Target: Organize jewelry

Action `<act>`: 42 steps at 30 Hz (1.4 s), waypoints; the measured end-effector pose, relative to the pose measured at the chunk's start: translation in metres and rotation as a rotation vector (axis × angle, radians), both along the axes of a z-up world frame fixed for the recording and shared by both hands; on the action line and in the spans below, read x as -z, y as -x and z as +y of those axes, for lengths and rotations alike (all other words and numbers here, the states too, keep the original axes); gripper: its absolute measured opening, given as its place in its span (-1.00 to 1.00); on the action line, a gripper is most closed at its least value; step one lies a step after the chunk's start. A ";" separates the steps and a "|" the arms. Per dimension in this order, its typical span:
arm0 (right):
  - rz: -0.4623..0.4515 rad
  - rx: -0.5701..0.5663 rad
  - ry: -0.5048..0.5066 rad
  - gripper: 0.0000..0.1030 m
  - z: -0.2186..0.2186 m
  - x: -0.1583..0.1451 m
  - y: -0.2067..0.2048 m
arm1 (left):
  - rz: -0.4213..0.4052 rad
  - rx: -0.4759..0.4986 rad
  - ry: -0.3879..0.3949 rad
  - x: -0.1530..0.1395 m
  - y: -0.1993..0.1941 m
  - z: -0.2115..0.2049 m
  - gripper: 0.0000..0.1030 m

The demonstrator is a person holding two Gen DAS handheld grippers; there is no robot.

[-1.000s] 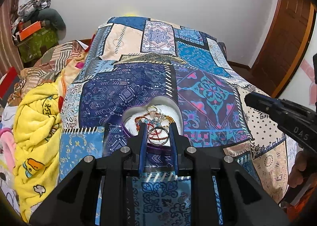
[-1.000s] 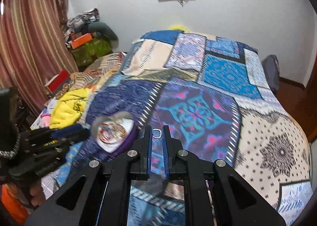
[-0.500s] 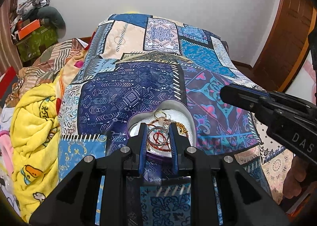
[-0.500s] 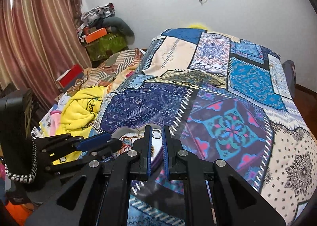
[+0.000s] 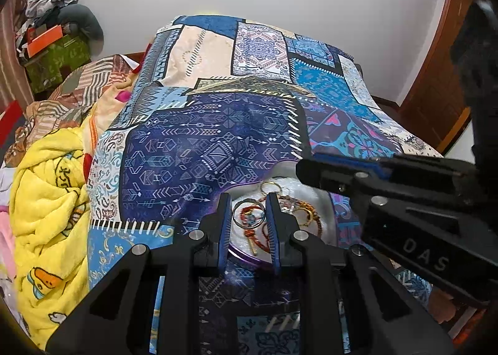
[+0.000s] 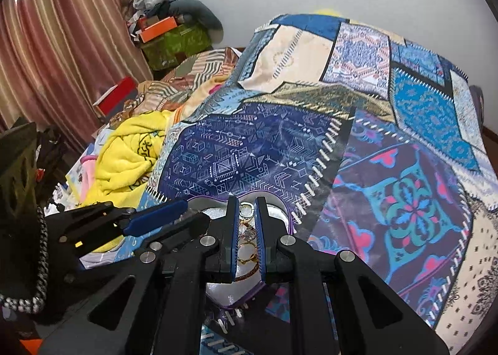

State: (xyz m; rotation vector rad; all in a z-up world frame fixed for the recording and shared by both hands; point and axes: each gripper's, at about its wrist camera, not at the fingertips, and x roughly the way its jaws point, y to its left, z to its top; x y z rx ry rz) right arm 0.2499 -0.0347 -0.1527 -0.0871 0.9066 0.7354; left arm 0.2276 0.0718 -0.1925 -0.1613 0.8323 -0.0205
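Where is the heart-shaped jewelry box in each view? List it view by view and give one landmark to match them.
Left wrist: the heart-shaped jewelry box sits lower centre, just beyond the left gripper.
Right wrist: the box lies lower centre, under the right gripper.
Shared landmark: yellow blanket, left of the box in both.

Black hand-held gripper [image 5: 248,215], blue pads [image 5: 224,230], silver screws.

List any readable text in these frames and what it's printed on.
"DAS": pale letters on the black body of the right claw, seen in the left wrist view.
Black squiggles on the yellow blanket: cartoon print, not readable as words.
Orange box on the pile by the wall: any label is too small to read.
Nothing else legible in either view.
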 end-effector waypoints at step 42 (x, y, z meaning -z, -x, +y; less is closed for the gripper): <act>-0.593 0.154 -0.240 -0.27 -0.088 -0.198 0.175 | -0.559 -0.081 -0.071 -0.209 0.182 -0.021 -0.23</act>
